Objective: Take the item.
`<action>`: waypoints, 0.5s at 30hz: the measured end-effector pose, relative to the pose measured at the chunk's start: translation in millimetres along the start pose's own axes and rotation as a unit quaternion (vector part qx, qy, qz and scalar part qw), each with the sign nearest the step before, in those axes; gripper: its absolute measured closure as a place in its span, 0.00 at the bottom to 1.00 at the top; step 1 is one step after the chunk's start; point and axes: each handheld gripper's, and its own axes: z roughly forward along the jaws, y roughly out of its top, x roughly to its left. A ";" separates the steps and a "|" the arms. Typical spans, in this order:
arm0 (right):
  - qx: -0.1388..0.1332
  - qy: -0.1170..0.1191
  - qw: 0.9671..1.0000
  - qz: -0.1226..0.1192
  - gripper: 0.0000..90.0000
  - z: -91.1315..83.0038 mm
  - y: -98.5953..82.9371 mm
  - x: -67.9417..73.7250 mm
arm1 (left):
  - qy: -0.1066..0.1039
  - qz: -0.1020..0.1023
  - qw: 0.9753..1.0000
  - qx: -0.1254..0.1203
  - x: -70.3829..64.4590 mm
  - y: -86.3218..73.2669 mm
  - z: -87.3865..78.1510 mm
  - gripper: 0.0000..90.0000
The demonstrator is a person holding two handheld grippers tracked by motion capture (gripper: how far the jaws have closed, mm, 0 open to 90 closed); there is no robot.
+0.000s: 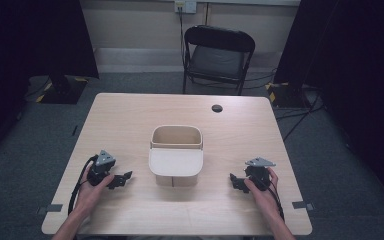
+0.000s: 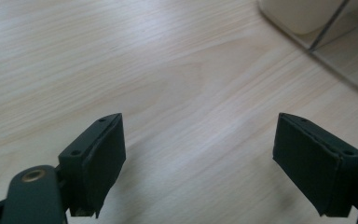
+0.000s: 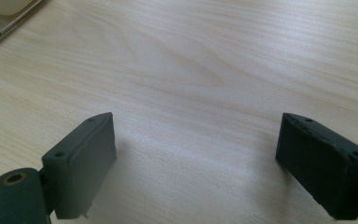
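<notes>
Item 1: light wooden rectangular table (image 1: 130,115), pale grain, rounded corners, a small dark round grommet (image 1: 217,108) toward 1 o'clock from centre.

Item 2: beige rounded-rectangle container (image 1: 176,137) at table centre, smooth matte walls, open top; a paler flat lid-like panel (image 1: 175,161) lies on its near side, toward 6 o'clock. Its corner shows at 1 o'clock in the left gripper view (image 2: 303,14) and at 11 o'clock in the right gripper view (image 3: 4,7).

Item 3: left black two-jaw gripper (image 1: 121,178), at 8 o'clock from the container, held low over the table by the left hand (image 1: 92,192), forearm entering from 6 o'clock. Jaws spread wide, nothing between them; flat matte pads (image 2: 103,158).

Item 4: right black two-jaw gripper (image 1: 236,182), at 4 o'clock from the container, held by the right hand (image 1: 261,192), pointing inward. Jaws spread wide over bare wood; pads (image 3: 84,161) blocky, dull.

Item 5: black folding chair (image 1: 218,57), beyond the table at 12 o'clock, on grey carpet.
</notes>
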 end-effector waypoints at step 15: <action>0.000 -0.001 1.000 0.000 0.13 -0.1 0.0 0.1 | -0.058 0.017 0.997 -0.052 -19.9 11.2 -10.1 0.18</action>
